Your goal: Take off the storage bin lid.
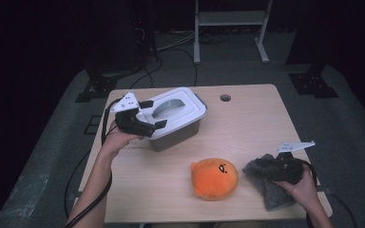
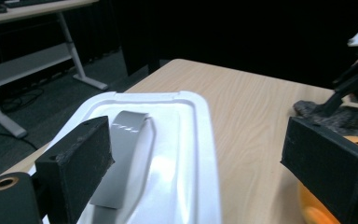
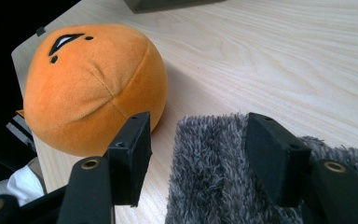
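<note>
We're holding the left gripper (image 1: 153,115) with jaws apart over the near end of the box (image 1: 178,130), straddling its white lid (image 2: 168,154) without touching. We're resting the right gripper (image 3: 196,154), jaws apart, above the grey cloth (image 3: 219,186), beside the orange plush (image 1: 214,178).

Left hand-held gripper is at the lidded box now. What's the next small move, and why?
Probably ease the left hand-held gripper down until its open jaws straddle the grey handle of the white lid, then close. One jaw stands over the lid and nothing is gripped yet.
</note>
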Action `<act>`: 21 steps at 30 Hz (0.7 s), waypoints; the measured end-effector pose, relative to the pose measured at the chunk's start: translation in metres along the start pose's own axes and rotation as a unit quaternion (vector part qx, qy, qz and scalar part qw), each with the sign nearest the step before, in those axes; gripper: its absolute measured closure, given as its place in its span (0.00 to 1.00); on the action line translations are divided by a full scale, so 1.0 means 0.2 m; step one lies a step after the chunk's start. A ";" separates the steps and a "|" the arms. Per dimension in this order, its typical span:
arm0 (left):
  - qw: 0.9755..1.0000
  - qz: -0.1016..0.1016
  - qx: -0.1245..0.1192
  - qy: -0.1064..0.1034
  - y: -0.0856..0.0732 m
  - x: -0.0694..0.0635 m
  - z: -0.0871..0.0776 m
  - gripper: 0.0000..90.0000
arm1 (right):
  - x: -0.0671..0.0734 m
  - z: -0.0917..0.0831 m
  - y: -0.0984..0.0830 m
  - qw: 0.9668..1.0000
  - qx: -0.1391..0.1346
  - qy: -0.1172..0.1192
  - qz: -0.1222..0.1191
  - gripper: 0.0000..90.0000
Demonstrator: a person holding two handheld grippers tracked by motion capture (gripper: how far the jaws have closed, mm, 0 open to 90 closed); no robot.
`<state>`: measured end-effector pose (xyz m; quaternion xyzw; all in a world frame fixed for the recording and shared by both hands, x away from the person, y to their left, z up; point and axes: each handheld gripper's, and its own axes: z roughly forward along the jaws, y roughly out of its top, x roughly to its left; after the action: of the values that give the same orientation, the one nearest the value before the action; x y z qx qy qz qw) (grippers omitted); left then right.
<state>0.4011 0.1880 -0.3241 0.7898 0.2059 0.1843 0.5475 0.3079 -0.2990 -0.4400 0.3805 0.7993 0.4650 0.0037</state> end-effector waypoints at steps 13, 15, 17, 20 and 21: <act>0.999 -0.013 0.036 -0.002 -0.01 0.13 0.15 0.11 | 0.00 0.01 0.00 1.000 0.004 0.004 -0.004 0.44; 0.999 -0.011 0.038 -0.001 0.00 0.13 0.16 0.14 | 0.00 0.01 0.00 1.000 0.004 0.004 -0.004 0.44; 0.999 -0.011 0.044 -0.001 0.01 0.15 0.19 0.14 | 0.00 0.01 0.01 1.000 0.003 0.005 -0.003 0.44; 0.998 -0.005 0.055 0.005 0.02 0.16 0.20 0.16 | -0.01 0.02 0.01 1.000 0.002 0.008 -0.004 0.44; 0.998 -0.007 0.055 0.006 0.02 0.16 0.21 0.17 | -0.01 0.02 0.01 1.000 0.001 0.009 -0.004 0.44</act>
<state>0.4510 0.1713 -0.3320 0.8161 0.2244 0.1741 0.5033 0.3112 -0.2967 -0.4408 0.3729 0.8015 0.4675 -0.0015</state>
